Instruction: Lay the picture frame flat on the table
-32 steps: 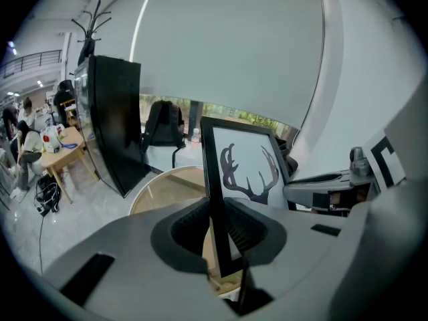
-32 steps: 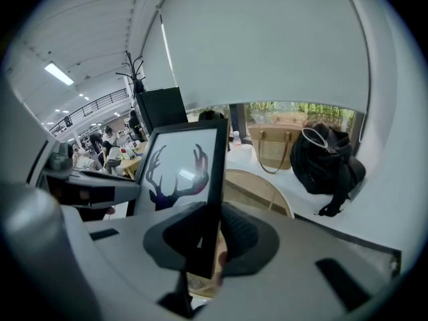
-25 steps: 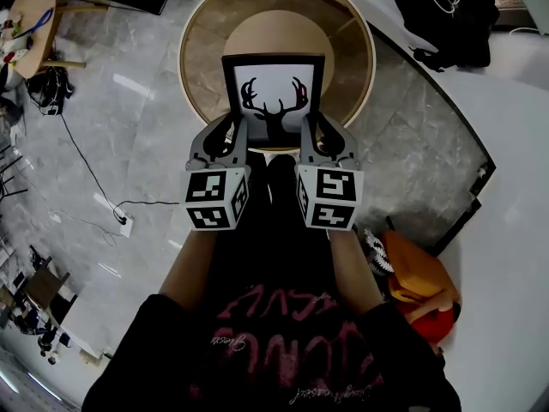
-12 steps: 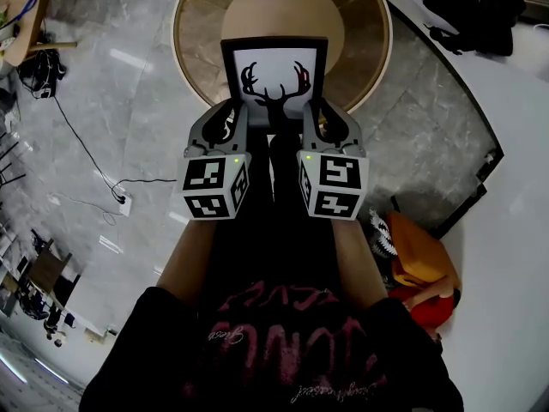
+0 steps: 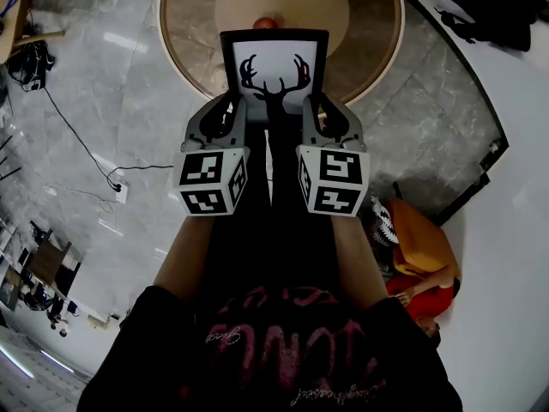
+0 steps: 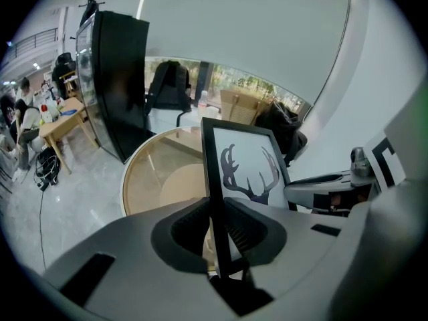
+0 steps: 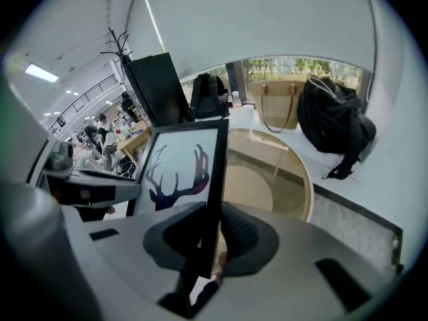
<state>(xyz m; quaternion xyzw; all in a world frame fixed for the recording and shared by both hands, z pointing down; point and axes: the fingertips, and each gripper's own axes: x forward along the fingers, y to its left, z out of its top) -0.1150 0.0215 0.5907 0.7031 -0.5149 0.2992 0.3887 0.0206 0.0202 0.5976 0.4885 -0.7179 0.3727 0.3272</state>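
The round table (image 5: 377,50) lies beyond both our jaws. We hold the picture frame (image 5: 276,63), antler print facing us: our left gripper's (image 5: 233,114) jaws clench its left edge and our right gripper's (image 5: 313,114) jaws clench its right edge.
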